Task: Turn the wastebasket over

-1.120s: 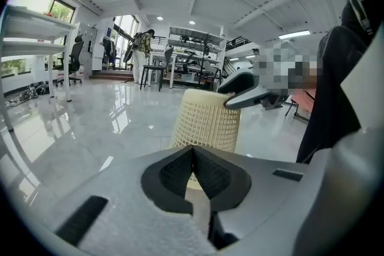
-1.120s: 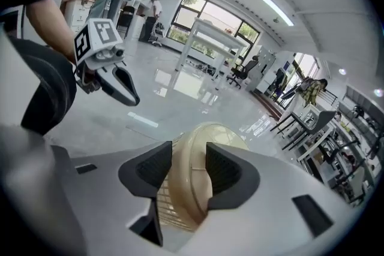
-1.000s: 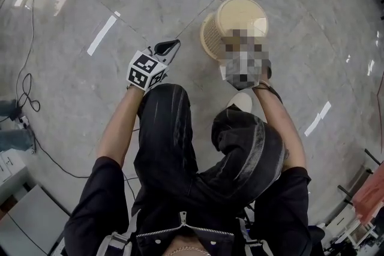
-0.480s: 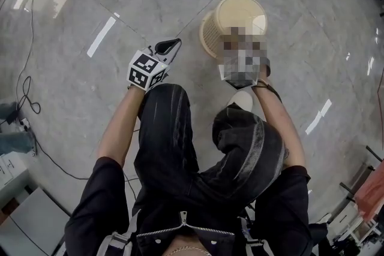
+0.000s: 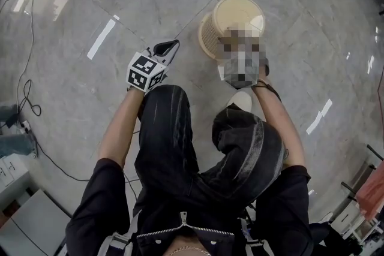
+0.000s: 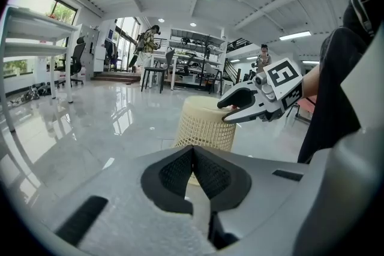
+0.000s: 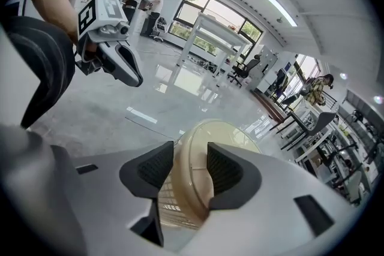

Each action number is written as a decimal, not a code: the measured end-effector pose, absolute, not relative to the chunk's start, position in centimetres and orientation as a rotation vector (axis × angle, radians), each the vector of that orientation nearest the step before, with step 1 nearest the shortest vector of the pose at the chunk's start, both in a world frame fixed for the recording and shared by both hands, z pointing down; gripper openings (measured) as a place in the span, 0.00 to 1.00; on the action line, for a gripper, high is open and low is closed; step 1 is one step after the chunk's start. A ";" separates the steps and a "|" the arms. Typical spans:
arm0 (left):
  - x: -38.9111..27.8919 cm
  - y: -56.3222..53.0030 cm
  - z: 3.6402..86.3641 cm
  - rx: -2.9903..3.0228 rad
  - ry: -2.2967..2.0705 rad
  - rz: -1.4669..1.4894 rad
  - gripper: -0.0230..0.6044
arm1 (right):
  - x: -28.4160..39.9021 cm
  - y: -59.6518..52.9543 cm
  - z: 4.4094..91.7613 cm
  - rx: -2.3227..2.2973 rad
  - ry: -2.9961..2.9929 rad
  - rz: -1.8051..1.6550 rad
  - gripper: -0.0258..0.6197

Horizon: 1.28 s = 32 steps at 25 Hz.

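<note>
Head view: the wastebasket (image 5: 233,20) stands on the shiny grey floor (image 5: 72,87) in the upper middle of the frame. Its flat cream top faces up, so it looks to be standing mouth down. The person's right forearm (image 5: 273,111) reaches to its near edge, though a blur patch covers what is at the end of that arm. The left gripper (image 5: 170,45) hangs left of the basket and apart from it. Left gripper view: its dark pads meet at the tip with nothing between them, and the lattice basket (image 6: 204,129) stands beyond. At centre right the right gripper (image 6: 237,110) sits at the basket's top edge with its jaws parted. Right gripper view: the right gripper (image 7: 191,159) straddles that edge, one pad outside the wall and one over the top. There is a gap on each side, so it is not clamped. I'd worry that a pinch on one thin edge lets this light basket swing or slip free mid-turn, or skate across the polished floor, since the other gripper is not steadying it. No brand or wording is legible, only black-and-white square markers on each marker cube (image 6: 285,78).
</note>
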<state>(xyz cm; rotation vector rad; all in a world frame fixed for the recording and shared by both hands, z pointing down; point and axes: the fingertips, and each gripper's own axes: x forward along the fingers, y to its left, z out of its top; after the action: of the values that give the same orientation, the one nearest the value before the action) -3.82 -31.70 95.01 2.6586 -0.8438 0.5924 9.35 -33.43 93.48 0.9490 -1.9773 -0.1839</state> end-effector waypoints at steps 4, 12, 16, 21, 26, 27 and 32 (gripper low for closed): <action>-2.6 -31.7 94.8 2.700 -0.817 0.630 0.04 | 9.7 -33.2 92.8 0.971 -2.042 -0.094 0.30; 0.8 -32.0 94.1 2.777 -0.729 0.652 0.04 | 12.3 -33.5 90.1 1.141 -2.131 0.080 0.30; 3.4 -32.2 93.5 2.800 -0.673 0.623 0.04 | 15.3 -33.3 89.6 1.227 -2.111 0.156 0.29; 6.4 -32.5 92.3 2.825 -0.623 0.581 0.04 | 19.5 -32.7 89.5 1.372 -2.088 0.292 0.14; 8.5 -32.7 91.4 2.844 -0.588 0.556 0.04 | 23.4 -32.3 89.8 1.501 -2.053 0.389 0.07; 8.9 -32.9 91.2 2.845 -0.587 0.547 0.04 | 24.0 -32.3 89.8 1.515 -2.051 0.411 0.06; 10.1 -33.1 90.4 2.856 -0.576 0.513 0.04 | 25.3 -31.9 89.8 1.555 -2.051 0.460 0.06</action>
<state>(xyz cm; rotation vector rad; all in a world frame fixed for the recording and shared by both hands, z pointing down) 10.07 -33.13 90.39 2.8556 -0.5762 0.5127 25.29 -31.87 89.76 1.5548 -2.0507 0.4596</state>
